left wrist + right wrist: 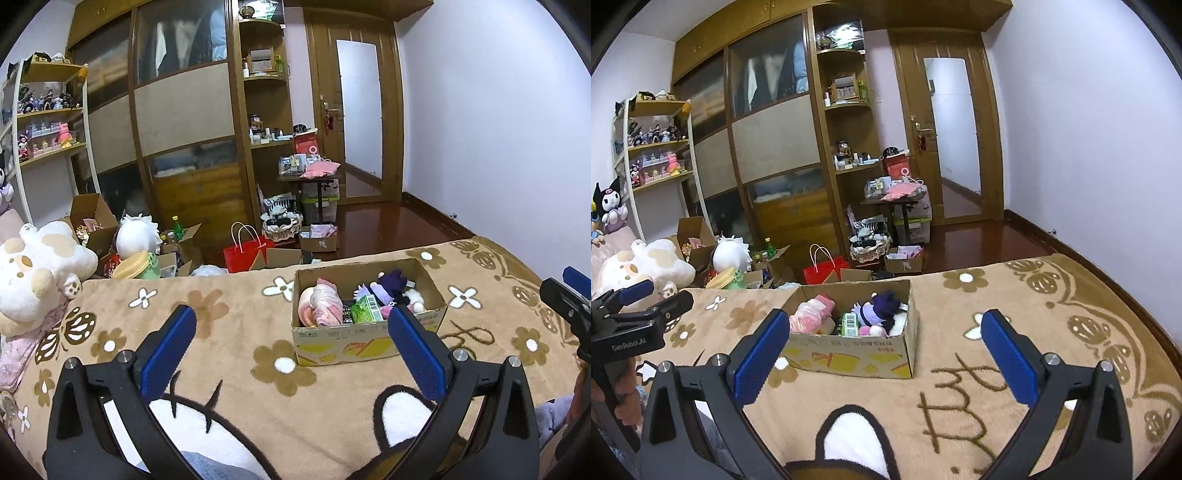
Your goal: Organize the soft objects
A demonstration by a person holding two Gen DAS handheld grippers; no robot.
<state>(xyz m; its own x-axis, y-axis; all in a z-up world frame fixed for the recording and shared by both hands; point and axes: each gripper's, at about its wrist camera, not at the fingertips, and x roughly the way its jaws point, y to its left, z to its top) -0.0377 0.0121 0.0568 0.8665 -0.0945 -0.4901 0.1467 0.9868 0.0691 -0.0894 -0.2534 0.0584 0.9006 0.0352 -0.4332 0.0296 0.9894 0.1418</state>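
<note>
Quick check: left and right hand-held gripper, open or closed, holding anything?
Left hand-held gripper: open, holding nothing, above the blanket.
Right hand-held gripper: open, holding nothing, facing the cardboard box.

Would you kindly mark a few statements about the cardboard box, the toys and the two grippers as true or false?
1. The cardboard box sits on the brown flowered blanket. True.
2. The left gripper is shut on the pink plush. False: its jaws stand wide apart and hold nothing; the pink plush lies inside the box.
3. A purple plush lies in the box. True.
4. The box is empty. False: besides the plush toys it also holds a green carton.
5. The right gripper is open and holds nothing. True.
6. The big white-and-tan plush is in the box. False: it lies outside the box, off to the left of it.
</note>
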